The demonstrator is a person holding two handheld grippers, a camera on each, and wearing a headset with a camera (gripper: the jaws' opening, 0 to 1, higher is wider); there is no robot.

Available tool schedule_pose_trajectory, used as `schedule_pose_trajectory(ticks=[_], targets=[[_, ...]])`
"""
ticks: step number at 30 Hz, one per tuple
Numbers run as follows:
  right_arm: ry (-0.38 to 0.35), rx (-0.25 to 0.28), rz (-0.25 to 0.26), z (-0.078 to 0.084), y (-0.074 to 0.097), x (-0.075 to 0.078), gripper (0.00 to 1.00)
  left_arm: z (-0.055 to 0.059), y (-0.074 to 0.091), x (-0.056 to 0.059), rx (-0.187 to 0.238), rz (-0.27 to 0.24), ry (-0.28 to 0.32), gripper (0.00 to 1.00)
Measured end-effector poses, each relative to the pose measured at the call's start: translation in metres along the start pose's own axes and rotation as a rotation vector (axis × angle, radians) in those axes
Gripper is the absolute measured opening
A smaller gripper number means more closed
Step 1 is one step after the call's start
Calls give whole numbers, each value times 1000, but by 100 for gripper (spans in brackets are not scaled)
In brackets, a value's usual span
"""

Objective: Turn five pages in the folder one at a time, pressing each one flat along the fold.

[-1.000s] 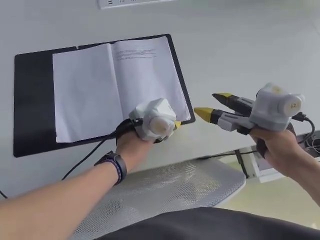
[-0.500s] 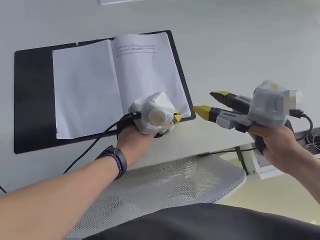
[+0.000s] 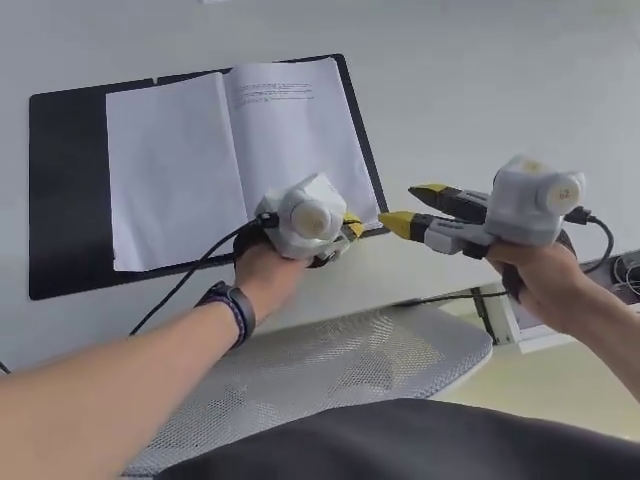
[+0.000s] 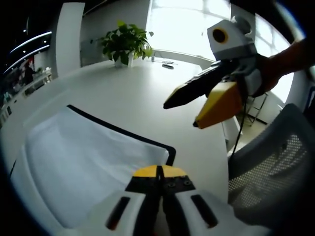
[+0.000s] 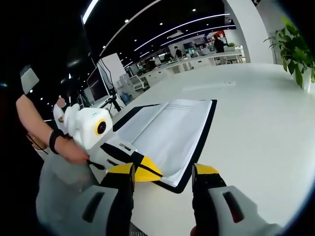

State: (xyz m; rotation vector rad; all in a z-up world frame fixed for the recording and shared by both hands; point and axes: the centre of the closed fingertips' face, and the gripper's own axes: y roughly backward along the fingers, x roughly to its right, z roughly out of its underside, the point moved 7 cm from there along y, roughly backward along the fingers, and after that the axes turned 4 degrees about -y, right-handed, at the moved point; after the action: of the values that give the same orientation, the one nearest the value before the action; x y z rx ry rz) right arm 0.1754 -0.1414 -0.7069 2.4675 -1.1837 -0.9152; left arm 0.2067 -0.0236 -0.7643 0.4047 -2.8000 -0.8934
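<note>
**Open folder on the bench, both tongs near its lower right corner**

The folder (image 3: 65, 200) lies open and flat on the white bench (image 3: 480, 90), white sheets over a black cover. The left tongs (image 4: 158, 171) have their jaws pressed together with nothing visible between them, and the tips are just at the lower right corner of the right page (image 3: 300, 140). The right tongs (image 3: 398, 204) hover beside the folder's right edge, jaws apart and empty. I judge the paper to be thin, light and limp — it will bend or crease easily, may slip from smooth tips, and two sheets may lift together. The best hold seems to be the free outer corner of the top right sheet, pinched lightly and far from the fold — a gentle stroke along the fold should be enough to flatten it.
</note>
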Motion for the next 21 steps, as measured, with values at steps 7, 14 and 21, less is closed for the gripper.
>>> schedule_pose_trajectory(ticks=[7,14,21], targets=[[0,1,1,1,2,0,45,0,-1,-2,-4,25,25,0],[7,-4,-1,1,0,-1,45,0,-1,-2,-6,33,33,0],[11,-6,-4,0,0,-2,44,-1,-1,-3,-8,41,44,0]])
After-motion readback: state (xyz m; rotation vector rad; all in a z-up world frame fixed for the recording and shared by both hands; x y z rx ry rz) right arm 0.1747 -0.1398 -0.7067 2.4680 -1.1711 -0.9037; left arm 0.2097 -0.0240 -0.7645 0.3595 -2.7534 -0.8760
